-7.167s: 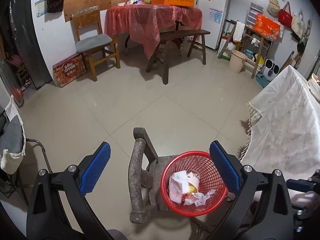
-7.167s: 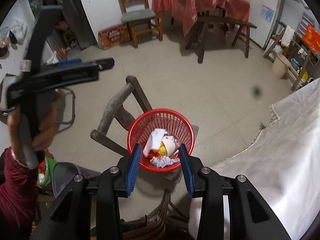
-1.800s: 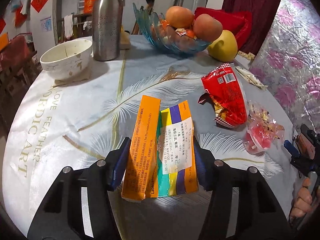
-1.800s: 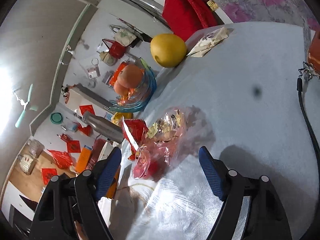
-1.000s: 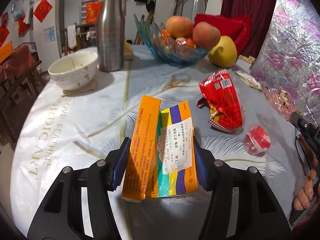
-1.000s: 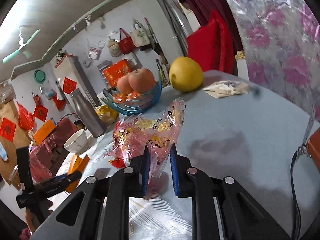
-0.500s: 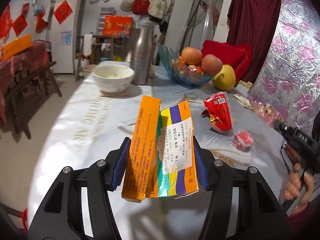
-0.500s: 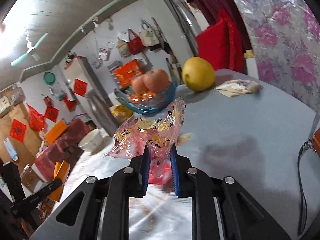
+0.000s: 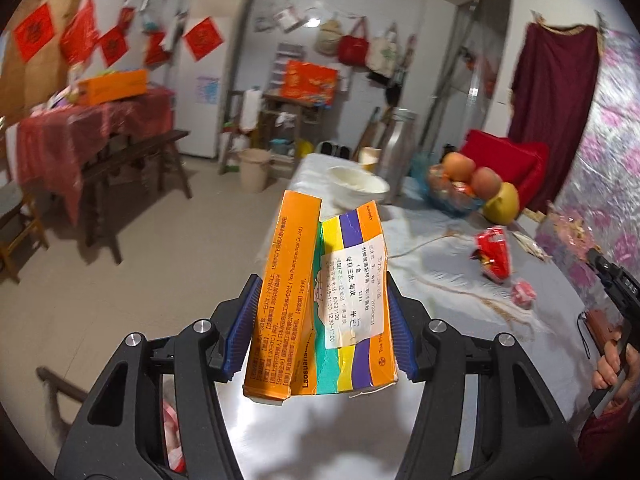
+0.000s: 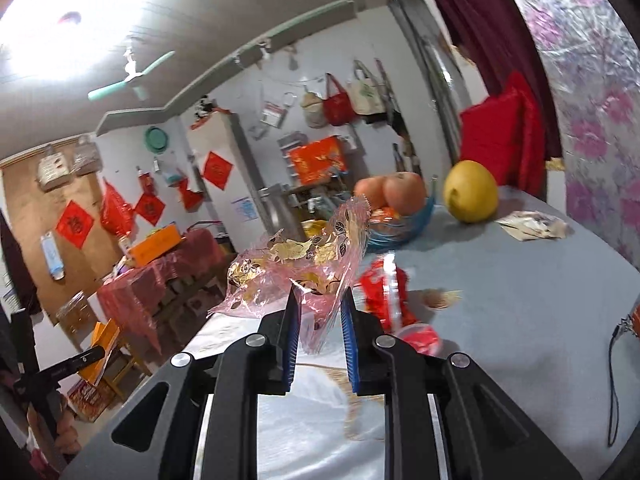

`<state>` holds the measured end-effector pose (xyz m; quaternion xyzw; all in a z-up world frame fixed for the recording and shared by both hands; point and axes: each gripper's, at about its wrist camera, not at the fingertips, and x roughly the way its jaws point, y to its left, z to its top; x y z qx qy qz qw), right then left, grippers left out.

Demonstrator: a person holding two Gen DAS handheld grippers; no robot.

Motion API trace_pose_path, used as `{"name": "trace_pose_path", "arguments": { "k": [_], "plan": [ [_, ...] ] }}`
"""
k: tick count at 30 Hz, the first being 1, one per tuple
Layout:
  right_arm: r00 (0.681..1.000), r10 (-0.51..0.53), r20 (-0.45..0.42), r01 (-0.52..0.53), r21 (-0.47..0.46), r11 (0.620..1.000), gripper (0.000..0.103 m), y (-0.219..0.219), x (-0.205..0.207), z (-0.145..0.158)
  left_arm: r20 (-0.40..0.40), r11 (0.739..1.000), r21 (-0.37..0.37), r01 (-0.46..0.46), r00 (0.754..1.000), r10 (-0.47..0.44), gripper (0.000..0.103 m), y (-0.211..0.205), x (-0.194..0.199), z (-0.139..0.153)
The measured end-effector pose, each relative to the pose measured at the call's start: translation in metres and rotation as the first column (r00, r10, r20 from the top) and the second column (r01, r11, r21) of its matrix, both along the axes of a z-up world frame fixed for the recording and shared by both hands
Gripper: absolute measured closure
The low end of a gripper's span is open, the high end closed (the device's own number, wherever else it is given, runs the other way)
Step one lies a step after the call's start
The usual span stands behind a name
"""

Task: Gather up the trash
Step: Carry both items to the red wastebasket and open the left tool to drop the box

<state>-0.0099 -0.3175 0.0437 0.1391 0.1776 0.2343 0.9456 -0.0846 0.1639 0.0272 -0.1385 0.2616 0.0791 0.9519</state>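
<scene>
My left gripper [image 9: 320, 300] is shut on a crushed orange medicine box [image 9: 316, 300] with a white label, held up above the table edge. My right gripper [image 10: 320, 312] is shut on a crinkled pink plastic wrapper [image 10: 304, 264] with gold leaves, lifted over the table. A red snack bag [image 9: 494, 254] and a small red jelly cup [image 9: 523, 293] lie on the grey tablecloth [image 9: 440, 280]; both also show in the right wrist view, the bag [image 10: 380, 292] and the cup [image 10: 418, 336]. A pale paper wrapper [image 10: 532, 226] lies near the far edge.
On the table stand a white bowl [image 9: 358, 186], a steel flask [image 9: 400, 152], a blue glass fruit bowl [image 9: 456, 192] and a yellow pomelo [image 10: 470, 192]. A red basket rim [image 9: 172, 440] shows low at the left. Further left stand a bench and red-covered table [image 9: 92, 136].
Both grippers have lifted and swung left away from the table with their loads; the left view now shows the room and floor. Both grips are unchanged.
</scene>
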Motion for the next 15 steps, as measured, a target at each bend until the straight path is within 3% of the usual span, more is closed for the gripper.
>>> {"name": "trace_pose_path", "arguments": {
  "k": [7, 15],
  "plan": [
    [0.996, 0.089, 0.008, -0.089, -0.029, 0.996, 0.083, 0.033, -0.024, 0.004, -0.057, 0.991, 0.031, -0.128, 0.990, 0.130, 0.045, 0.057, -0.052, -0.013],
    [0.983, 0.181, -0.010, -0.181, -0.037, 0.983, 0.083, 0.074, -0.037, 0.008, -0.148, 0.975, -0.033, -0.221, 0.966, 0.214, 0.045, 0.113, -0.095, -0.050]
  ]
}}
